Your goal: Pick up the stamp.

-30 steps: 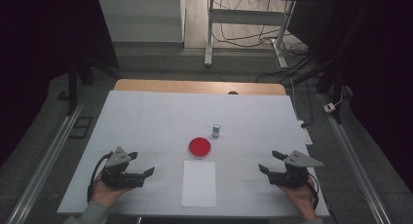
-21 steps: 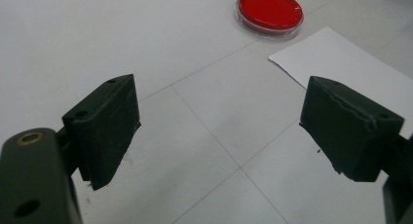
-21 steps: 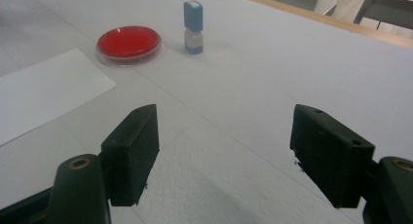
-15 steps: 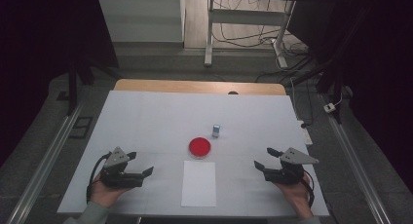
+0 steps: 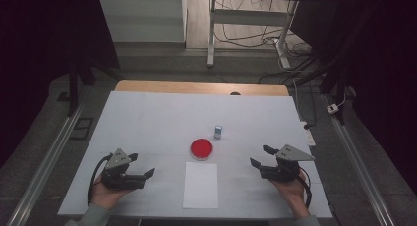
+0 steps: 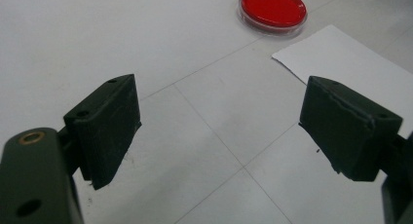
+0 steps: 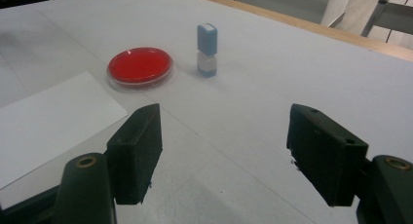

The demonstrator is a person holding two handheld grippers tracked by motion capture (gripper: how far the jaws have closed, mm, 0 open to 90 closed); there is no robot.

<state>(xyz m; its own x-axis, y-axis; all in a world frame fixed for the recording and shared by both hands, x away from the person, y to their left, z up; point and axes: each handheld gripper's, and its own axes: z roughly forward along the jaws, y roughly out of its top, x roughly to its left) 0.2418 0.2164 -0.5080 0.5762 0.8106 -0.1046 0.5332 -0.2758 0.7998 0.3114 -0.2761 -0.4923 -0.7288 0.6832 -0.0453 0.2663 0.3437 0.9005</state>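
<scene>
Each hand holds a black gripper: the left gripper [image 5: 143,173] and the right gripper [image 5: 262,156] both carry a grey three-cornered plate on top and trail a black cable looping back past the wrist. Their jaws are blocky, matt black pads with scuffed edges and small screw holes; a brass-ringed hole sits on the arm behind. A grey sleeve [image 5: 91,216] covers the left forearm.

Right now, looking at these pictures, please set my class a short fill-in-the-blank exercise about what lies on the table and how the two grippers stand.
1. The round dish on the table is coloured ____.
2. The sheet of white paper lies on the side of the dish ____ the person.
3. The small blue and white block stands ____ on the table.
4. The left gripper and the right gripper both have their jaws ____.

Missing words: red; nearer; upright; open
</scene>
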